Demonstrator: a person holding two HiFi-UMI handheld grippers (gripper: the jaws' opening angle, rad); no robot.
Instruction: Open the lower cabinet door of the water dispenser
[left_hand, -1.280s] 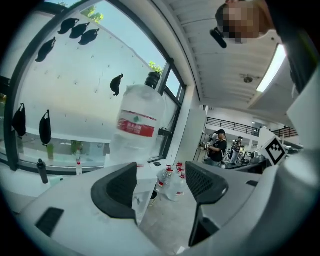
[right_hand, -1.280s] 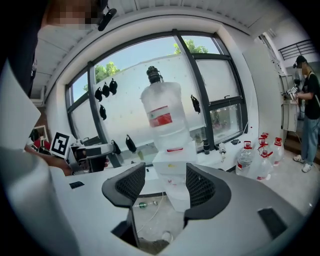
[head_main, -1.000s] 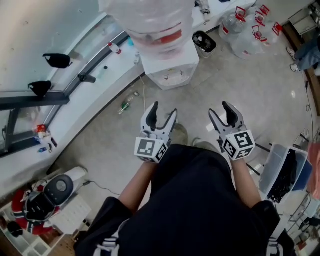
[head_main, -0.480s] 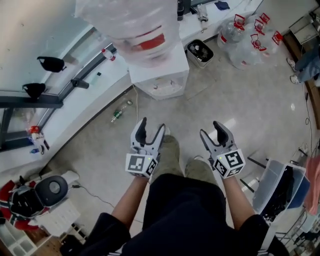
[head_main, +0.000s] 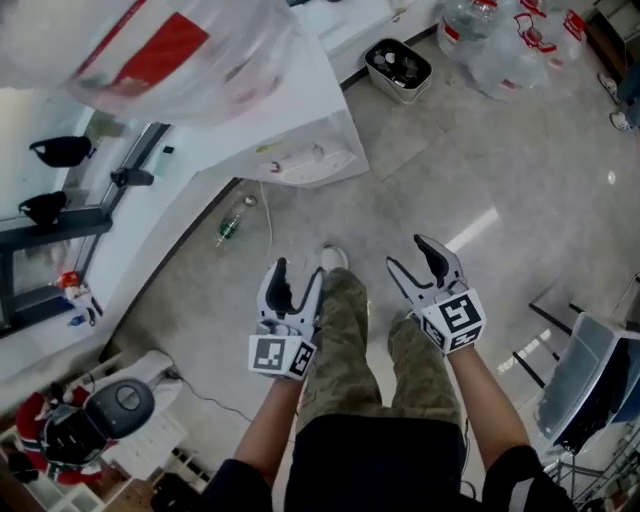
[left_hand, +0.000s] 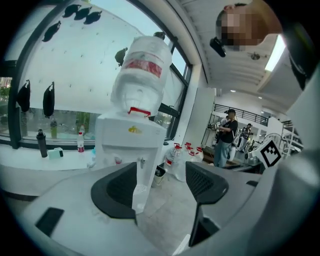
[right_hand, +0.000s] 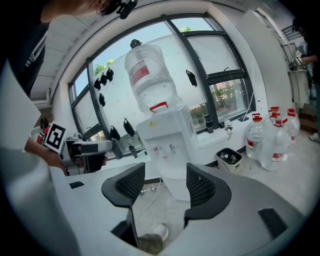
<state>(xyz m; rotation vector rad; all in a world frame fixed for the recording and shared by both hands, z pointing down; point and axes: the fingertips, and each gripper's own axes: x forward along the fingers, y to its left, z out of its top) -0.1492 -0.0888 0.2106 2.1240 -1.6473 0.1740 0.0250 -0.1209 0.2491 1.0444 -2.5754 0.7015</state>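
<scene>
The task is barely starting - the left gripper (head_main: 298, 270) and right gripper (head_main: 410, 254) are hovering empty, jaws spread, well short of the water dispenser (head_main: 300, 125), its lower cabinet door (right_hand: 169, 177) apparently waiting untouched.

white water dispenser (head_main: 290, 125), clear bottle (head_main: 190, 60) with a red label, green camouflage trousers (head_main: 345, 340), pale grey floor (head_main: 480, 150).

We stand on a pale grey stone floor (head_main: 500, 200) that gleams where light strikes it. Along the left runs a white ledge (head_main: 130, 250) under tall, dark-framed windows (right_hand: 215, 47) bright with daylight. Far to the right, clear water jugs (head_main: 500, 50) with red caps crowd beside a small black bin (head_main: 398, 68). A green bottle (head_main: 229, 227) lies on the floor near the ledge. A strip light (left_hand: 276, 47) glows overhead.
</scene>
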